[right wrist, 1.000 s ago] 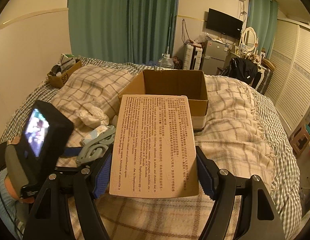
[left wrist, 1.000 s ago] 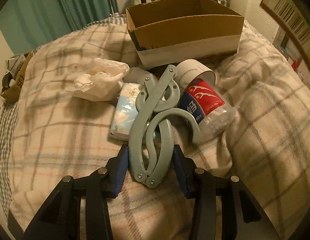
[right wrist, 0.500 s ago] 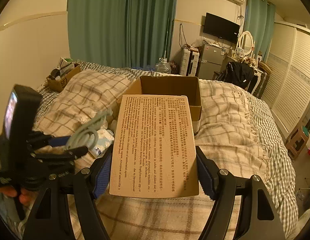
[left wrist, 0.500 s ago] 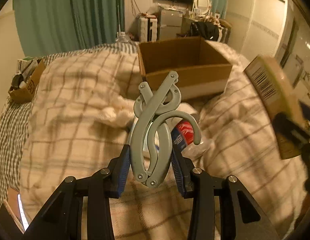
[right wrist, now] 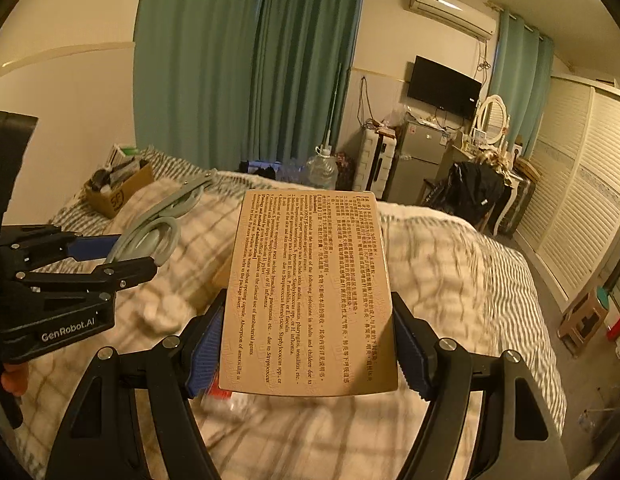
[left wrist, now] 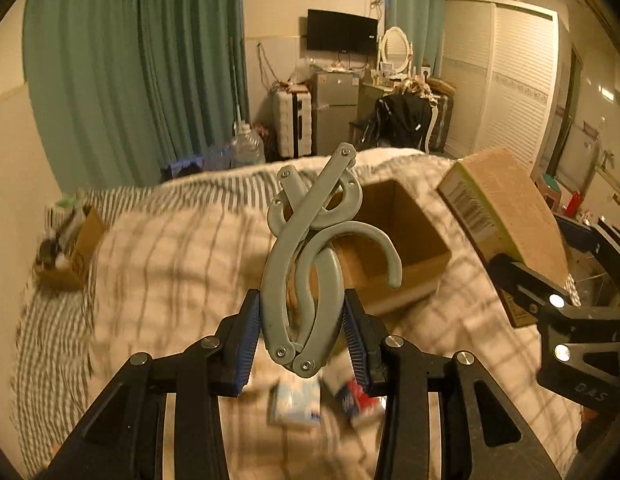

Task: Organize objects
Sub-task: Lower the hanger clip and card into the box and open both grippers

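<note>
My left gripper [left wrist: 302, 336] is shut on a grey folding hanger [left wrist: 310, 248] and holds it in the air above the bed, in front of the open cardboard box [left wrist: 394, 240]. My right gripper [right wrist: 308, 354] is shut on a flat tan medicine box [right wrist: 310, 296] with printed text, held up over the bed. In the left wrist view that medicine box [left wrist: 506, 204] is at the right. In the right wrist view the hanger [right wrist: 158, 228] and left gripper [right wrist: 130, 260] are at the left. A tissue pack [left wrist: 296, 400] and a red-labelled container [left wrist: 356, 400] lie on the bed below.
The plaid blanket [left wrist: 170, 264] covers the bed. A small box of clutter [right wrist: 118, 188] sits at the bed's far left corner. Beyond the bed are green curtains [right wrist: 246, 60], a water jug [right wrist: 322, 168], a fridge [right wrist: 414, 160] and a wardrobe [right wrist: 570, 208].
My left gripper has lifted the hanger off the bed and risen high, tilting up toward the room. The right gripper has also risen with the medicine box, which now hides the cardboard box.
</note>
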`<state>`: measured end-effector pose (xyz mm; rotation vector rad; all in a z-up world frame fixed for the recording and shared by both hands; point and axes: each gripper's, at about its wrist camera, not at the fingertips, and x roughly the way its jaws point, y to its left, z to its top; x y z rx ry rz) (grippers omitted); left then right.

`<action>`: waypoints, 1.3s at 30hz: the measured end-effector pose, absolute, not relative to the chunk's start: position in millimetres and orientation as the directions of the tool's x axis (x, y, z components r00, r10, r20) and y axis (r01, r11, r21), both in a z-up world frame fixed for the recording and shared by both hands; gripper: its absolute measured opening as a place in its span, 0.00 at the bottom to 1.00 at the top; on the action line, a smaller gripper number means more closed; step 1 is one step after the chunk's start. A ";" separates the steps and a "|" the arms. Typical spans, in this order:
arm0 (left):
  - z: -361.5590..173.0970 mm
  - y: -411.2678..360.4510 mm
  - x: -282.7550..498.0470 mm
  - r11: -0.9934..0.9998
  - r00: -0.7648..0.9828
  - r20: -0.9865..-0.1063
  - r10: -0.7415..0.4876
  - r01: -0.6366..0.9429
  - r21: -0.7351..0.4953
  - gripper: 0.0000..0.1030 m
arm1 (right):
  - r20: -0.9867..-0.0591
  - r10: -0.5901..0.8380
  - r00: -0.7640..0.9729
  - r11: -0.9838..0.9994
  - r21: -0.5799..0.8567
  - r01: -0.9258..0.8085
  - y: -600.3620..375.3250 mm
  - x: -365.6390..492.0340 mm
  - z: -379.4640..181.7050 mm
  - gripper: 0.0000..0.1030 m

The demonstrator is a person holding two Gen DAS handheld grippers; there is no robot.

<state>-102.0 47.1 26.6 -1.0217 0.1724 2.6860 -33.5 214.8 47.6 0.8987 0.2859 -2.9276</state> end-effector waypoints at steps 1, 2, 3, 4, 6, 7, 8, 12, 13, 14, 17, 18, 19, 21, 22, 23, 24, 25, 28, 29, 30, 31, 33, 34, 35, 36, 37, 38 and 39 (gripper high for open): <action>30.4 51.1 -108.7 -0.957 -0.720 -0.664 0.203 -0.288 0.020 0.39 | -0.561 -0.003 -0.828 -0.980 -0.164 0.115 217.1 -43.6 52.0 0.71; 33.8 55.1 -117.2 -0.955 -0.717 -0.665 0.210 -0.296 0.019 0.39 | -0.561 -0.001 -0.828 -0.979 -0.167 0.114 219.1 -51.8 55.1 0.71; 37.1 59.1 -126.6 -0.954 -0.717 -0.663 0.216 -0.300 0.013 0.39 | -0.563 0.001 -0.826 -0.979 -0.169 0.113 221.9 -62.1 58.4 0.71; 39.4 62.8 -134.9 -0.953 -0.713 -0.665 0.221 -0.304 0.009 0.39 | -0.567 -0.001 -0.824 -0.980 -0.164 0.114 225.0 -72.3 61.1 0.71; 41.7 73.6 -153.7 -0.950 -0.716 -0.663 0.216 -0.312 0.028 0.39 | -0.573 -0.014 -0.819 -0.984 -0.138 0.113 233.5 -95.0 67.7 0.71; 41.3 79.5 -162.1 -0.948 -0.718 -0.664 0.209 -0.314 0.041 0.39 | -0.575 -0.015 -0.818 -0.986 -0.129 0.109 237.7 -106.0 70.1 0.71; 40.4 84.7 -171.0 -0.946 -0.718 -0.665 0.206 -0.319 0.050 0.39 | -0.577 -0.009 -0.817 -0.987 -0.127 0.101 241.7 -115.5 71.9 0.71; 27.9 101.6 -207.8 -0.942 -0.697 -0.685 0.213 -0.333 0.046 0.39 | -0.593 0.017 -0.805 -0.987 -0.140 0.083 251.1 -161.0 68.7 0.71; 22.8 105.0 -215.4 -0.941 -0.691 -0.692 0.211 -0.335 0.047 0.39 | -0.602 0.015 -0.798 -0.987 -0.137 0.085 251.9 -170.4 64.9 0.71; 16.4 108.6 -223.7 -0.941 -0.684 -0.699 0.207 -0.335 0.049 0.39 | -0.611 0.013 -0.791 -0.987 -0.133 0.087 253.3 -180.4 59.8 0.71; -6.3 114.5 -248.7 -0.944 -0.653 -0.730 0.203 -0.329 0.032 0.39 | -0.637 0.017 -0.771 -0.988 -0.130 0.086 254.5 -210.0 40.6 0.71; -12.3 114.4 -252.6 -0.945 -0.646 -0.736 0.200 -0.325 0.028 0.39 | -0.645 0.015 -0.764 -0.988 -0.127 0.087 257.3 -221.1 32.7 0.71; -19.7 115.4 -258.0 -0.947 -0.639 -0.744 0.195 -0.320 0.027 0.39 | -0.653 0.012 -0.758 -0.988 -0.122 0.090 257.6 -227.0 26.0 0.71; -35.2 119.8 -267.4 -0.947 -0.622 -0.760 0.186 -0.321 0.030 0.39 | -0.669 -0.002 -0.744 -0.990 -0.106 0.098 259.2 -242.6 12.0 0.71; -41.7 121.1 -270.9 -0.947 -0.615 -0.767 0.184 -0.320 0.029 0.39 | -0.674 -0.005 -0.739 -0.990 -0.103 0.100 261.1 -247.3 5.3 0.71; -48.9 122.1 -274.1 -0.947 -0.606 -0.775 0.181 -0.320 0.028 0.39 | -0.678 -0.003 -0.735 -0.990 -0.104 0.100 261.9 -250.1 -0.3 0.71; -55.7 122.2 -277.4 -0.947 -0.597 -0.781 0.180 -0.321 0.027 0.39 | -0.683 0.000 -0.731 -0.989 -0.108 0.101 261.2 -253.5 -8.3 0.71; -60.0 121.9 -279.8 -0.947 -0.594 -0.785 0.179 -0.319 0.025 0.39 | -0.685 -0.003 -0.729 -0.989 -0.107 0.104 261.0 -256.1 -13.4 0.71; -69.9 120.7 -284.9 -0.951 -0.596 -0.784 0.175 -0.307 0.022 0.40 | -0.692 -0.029 -0.721 -0.992 -0.071 0.109 265.1 -260.7 -24.8 0.71; -71.2 121.3 -285.9 -0.950 -0.595 -0.784 0.179 -0.311 0.020 0.40 | -0.692 -0.039 -0.721 -0.992 -0.058 0.109 267.1 -262.0 -26.7 0.71; -71.3 121.0 -285.8 -0.950 -0.596 -0.781 0.185 -0.313 0.015 0.40 | -0.696 -0.046 -0.717 -0.992 -0.051 0.113 269.0 -262.5 -28.0 0.72; -71.1 119.1 -284.4 -0.951 -0.601 -0.777 0.188 -0.308 0.008 0.42 | -0.694 -0.043 -0.719 -0.993 -0.053 0.110 271.1 -262.1 -27.3 0.77; -66.6 113.4 -281.6 -0.954 -0.605 -0.772 0.195 -0.298 -0.008 0.44 | -0.676 -0.027 -0.736 -0.993 -0.065 0.096 272.2 -257.9 -21.5 0.87; -63.2 111.4 -279.4 -0.955 -0.603 -0.772 0.201 -0.298 -0.016 0.50 | -0.664 -0.018 -0.747 -0.995 -0.065 0.082 273.9 -254.1 -15.3 0.90; -57.8 109.2 -276.0 -0.955 -0.606 -0.769 0.204 -0.296 -0.020 0.55 | -0.656 -0.017 -0.755 -0.996 -0.059 0.073 275.4 -249.2 -7.6 0.90; -50.4 106.9 -270.4 -0.956 -0.616 -0.762 0.200 -0.293 -0.015 0.63 | -0.651 -0.018 -0.759 -0.996 -0.055 0.071 276.5 -245.6 -0.8 0.90; -41.4 104.0 -262.9 -0.958 -0.632 -0.751 0.190 -0.287 -0.001 0.67 | -0.642 -0.017 -0.767 -0.996 -0.054 0.067 276.8 -238.3 9.5 0.90; -31.8 100.6 -255.7 -0.960 -0.649 -0.739 0.180 -0.281 0.013 0.68 | -0.629 -0.011 -0.777 -0.996 -0.059 0.062 276.2 -229.3 20.7 0.90; -23.8 98.3 -250.2 -0.961 -0.660 -0.731 0.176 -0.278 0.020 0.70 | -0.620 -0.005 -0.784 -0.996 -0.067 0.060 276.7 -221.8 29.5 0.90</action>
